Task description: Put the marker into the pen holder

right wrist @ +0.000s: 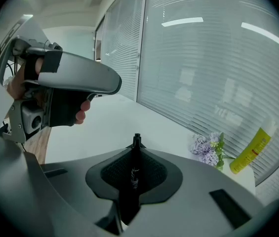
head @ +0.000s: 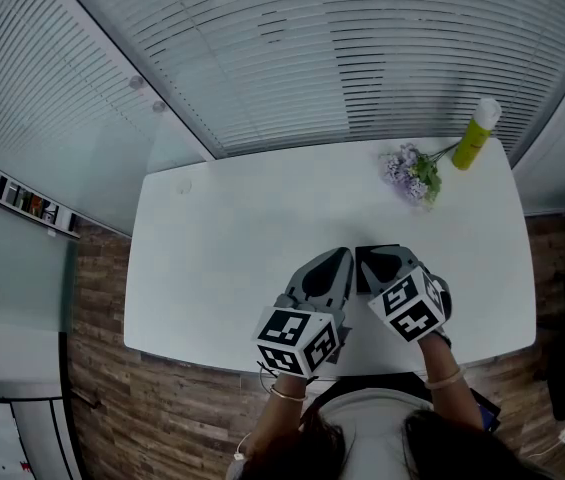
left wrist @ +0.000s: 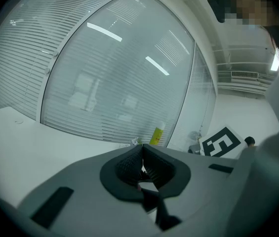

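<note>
Right gripper (right wrist: pixel 136 151): jaws clamped on the marker (right wrist: pixel 134 169), which is black and slim. Its long axis runs along the jaws. Its narrow end pokes out past the jaw tips toward 12 o'clock in the right gripper view, and its lower end is lost between the dark pads.

Left gripper (left wrist: pixel 141 151): jaws drawn together with nothing between them; only a sliver of light shows at the pads.

Pose, head view: both grippers sit side by side at the 6 o'clock edge of the white table (head: pixel 222 238), with their marker cubes toward the person. The left one leans toward 1 o'clock and the right one toward 11 o'clock, so the jaw tips nearly meet. A wrist runs back from each to the body at 6 o'clock. In the right gripper view the left gripper lies level at 10 o'clock, fingers (right wrist: pixel 82 111) curled round its dark handle.

Also on the table: a flower sprig (head: pixel 412 173) at 1 o'clock and a yellow-green bottle (head: pixel 474 140) just beside it at the far corner. Slatted blinds (head: pixel 362 48) stand behind.
</note>
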Available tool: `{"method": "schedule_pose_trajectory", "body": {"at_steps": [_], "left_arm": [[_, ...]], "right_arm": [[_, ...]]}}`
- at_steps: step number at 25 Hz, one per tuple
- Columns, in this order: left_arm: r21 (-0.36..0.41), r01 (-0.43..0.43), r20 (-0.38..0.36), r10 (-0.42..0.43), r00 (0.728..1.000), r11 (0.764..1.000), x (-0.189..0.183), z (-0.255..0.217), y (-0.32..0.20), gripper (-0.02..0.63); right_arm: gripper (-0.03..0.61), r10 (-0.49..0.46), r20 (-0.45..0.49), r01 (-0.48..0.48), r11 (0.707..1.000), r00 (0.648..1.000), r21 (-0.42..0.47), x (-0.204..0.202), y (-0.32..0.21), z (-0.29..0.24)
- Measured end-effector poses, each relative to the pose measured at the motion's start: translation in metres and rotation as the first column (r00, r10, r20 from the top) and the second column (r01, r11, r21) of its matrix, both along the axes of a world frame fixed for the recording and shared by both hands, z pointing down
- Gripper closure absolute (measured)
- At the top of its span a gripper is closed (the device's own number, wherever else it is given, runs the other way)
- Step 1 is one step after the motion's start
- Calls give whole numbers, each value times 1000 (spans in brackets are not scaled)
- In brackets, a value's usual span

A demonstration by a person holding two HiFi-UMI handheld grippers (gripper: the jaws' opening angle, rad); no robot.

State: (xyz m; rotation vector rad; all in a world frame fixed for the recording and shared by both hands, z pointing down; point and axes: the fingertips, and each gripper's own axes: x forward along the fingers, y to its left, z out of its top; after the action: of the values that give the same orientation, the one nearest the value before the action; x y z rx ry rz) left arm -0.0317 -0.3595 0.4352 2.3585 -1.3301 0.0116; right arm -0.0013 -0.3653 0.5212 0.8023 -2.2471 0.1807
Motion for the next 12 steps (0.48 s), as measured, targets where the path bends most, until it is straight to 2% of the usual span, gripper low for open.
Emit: {"method": "schedule_pose_trajectory", "body": {"at_steps": [12], "left_arm": [[-8, 8, -7, -8, 1000, 1000, -5, 3, -4, 594]], "right_arm": [[503, -27, -84, 25, 999, 996, -24, -2, -1, 11]]}}
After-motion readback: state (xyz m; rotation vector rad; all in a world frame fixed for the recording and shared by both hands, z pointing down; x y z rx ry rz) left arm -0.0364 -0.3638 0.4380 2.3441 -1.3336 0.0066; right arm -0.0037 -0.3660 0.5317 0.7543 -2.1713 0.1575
